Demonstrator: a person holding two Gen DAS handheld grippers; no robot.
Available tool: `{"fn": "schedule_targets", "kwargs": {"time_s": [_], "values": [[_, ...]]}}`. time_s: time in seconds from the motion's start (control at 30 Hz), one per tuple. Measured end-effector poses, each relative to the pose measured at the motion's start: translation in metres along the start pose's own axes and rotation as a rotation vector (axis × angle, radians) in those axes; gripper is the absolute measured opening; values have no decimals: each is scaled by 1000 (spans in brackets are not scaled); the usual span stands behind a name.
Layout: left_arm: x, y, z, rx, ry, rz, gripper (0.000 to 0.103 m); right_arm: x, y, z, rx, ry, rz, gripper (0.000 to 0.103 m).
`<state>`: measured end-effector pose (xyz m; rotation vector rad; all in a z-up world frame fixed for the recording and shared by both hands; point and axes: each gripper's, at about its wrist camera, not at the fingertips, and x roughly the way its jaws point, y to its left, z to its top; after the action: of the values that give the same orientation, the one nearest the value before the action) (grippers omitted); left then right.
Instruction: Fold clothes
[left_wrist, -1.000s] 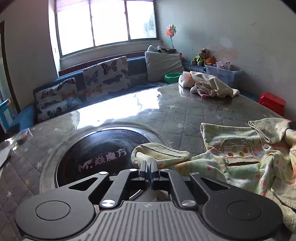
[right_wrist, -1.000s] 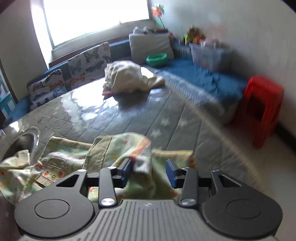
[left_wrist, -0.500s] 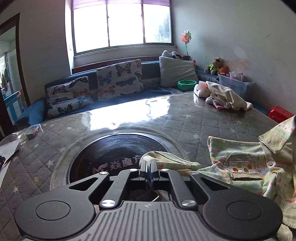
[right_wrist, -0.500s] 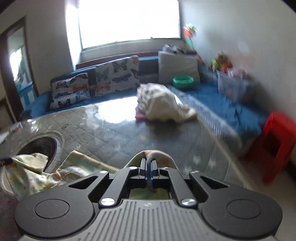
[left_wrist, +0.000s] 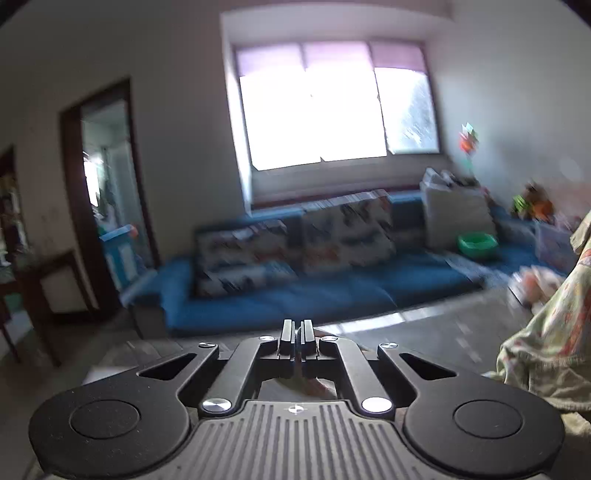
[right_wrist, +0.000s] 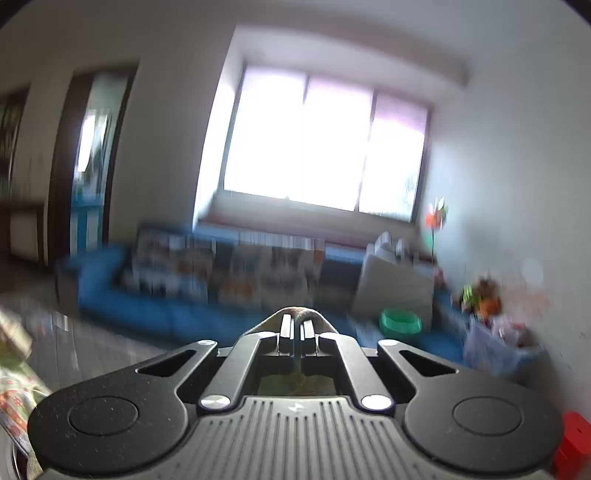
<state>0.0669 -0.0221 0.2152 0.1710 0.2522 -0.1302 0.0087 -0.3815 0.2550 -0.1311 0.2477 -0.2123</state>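
Note:
The pale green printed child's garment (left_wrist: 550, 332) hangs at the right edge of the left wrist view, lifted off the table. My left gripper (left_wrist: 296, 330) is shut on a part of it; a bit of cloth shows behind the fingers. In the right wrist view the garment (right_wrist: 14, 384) hangs at the left edge. My right gripper (right_wrist: 295, 328) is shut on another part, and a fold of cloth arches over the fingertips. Both views are blurred and tilted up toward the window.
The grey quilted table (left_wrist: 424, 332) lies below. A blue sofa (left_wrist: 295, 291) with butterfly cushions runs under the window. A green bowl (right_wrist: 400, 320), a clear storage box (right_wrist: 495, 350) and a red stool (right_wrist: 572, 443) stand at the right. Another pile of clothes (left_wrist: 532, 286) lies far right.
Both grippers have risen and tilted upward, lifting the garment off the table. The right gripper closed on the cloth a second ago and stays shut.

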Motion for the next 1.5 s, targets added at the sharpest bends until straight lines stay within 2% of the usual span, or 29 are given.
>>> {"fn": "schedule_targets", "kwargs": {"time_s": [0.07,0.1,0.17,0.23,0.33,0.43,0.53,0.63,0.73,0.87,0.93,1.07,1.17,1.3,1.43,1.5], "values": [[-11,24,19,-18,-60,51,0,1,0,22,47,-88,-4,2],[-17,33,22,-26,-67,60,0,3,-2,28,69,-101,5,2],[-31,51,28,-39,-77,74,0,4,-4,29,89,-83,36,2],[-44,62,18,-38,-75,74,0,5,-1,19,69,-57,51,2],[-49,62,-15,-16,3,41,0,5,6,-28,14,80,76,2],[-39,46,-59,36,114,-1,0,10,11,-80,-38,234,35,3],[-23,23,-99,77,234,-54,2,17,3,-124,-30,365,-19,4],[-9,0,-128,117,315,-103,5,14,1,-152,-36,440,-57,6],[5,-23,-149,165,372,-152,10,5,12,-165,-62,450,-45,14],[19,-50,-169,228,405,-186,25,-19,54,-173,-140,402,84,32],[22,-54,-171,223,410,-191,27,-29,72,-171,-154,373,136,35],[26,-58,-173,205,417,-200,44,-36,107,-175,-207,348,254,42],[30,-62,-174,192,422,-206,47,-27,137,-183,-234,366,337,43],[39,-43,-173,126,440,-147,52,-16,177,-193,-270,389,448,43],[59,-9,-167,1,447,-60,59,12,204,-210,-285,426,425,42],[74,7,-164,-69,453,-28,61,18,207,-213,-278,439,415,37]]}}
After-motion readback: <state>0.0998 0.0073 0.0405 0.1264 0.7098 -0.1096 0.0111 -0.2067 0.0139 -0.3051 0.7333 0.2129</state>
